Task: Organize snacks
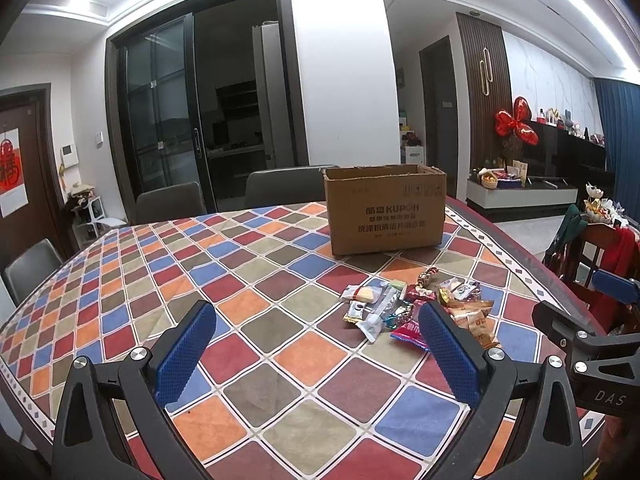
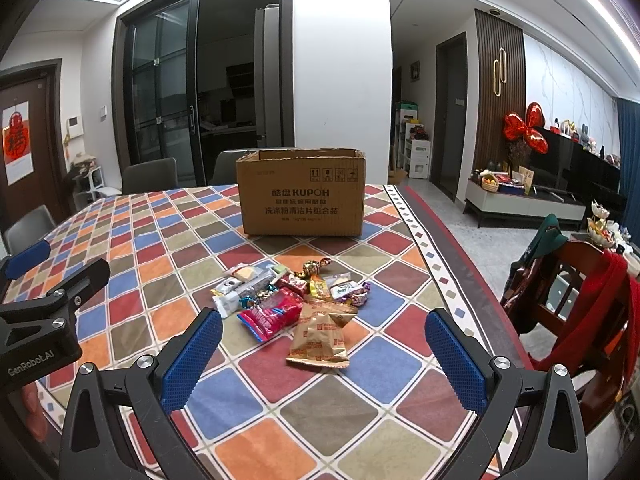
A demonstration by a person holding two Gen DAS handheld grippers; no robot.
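Tablecloth (image 2: 160, 320): red, blue, orange, olive diamonds. Box (image 2: 300, 196): brown cardboard. Gold packet (image 2: 320, 340). Red packet (image 2: 272, 316).

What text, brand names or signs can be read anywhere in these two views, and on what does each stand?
"KUPOH": cardboard box, front face, with Chinese lines beneath and four handling symbols.
"GenRobot.AI": left gripper body, right wrist view.
"DAS": right gripper body, left wrist view.
Red Chinese character: poster on door.
Gold snack packet: print too small to read.
Other wrappers: blurred.
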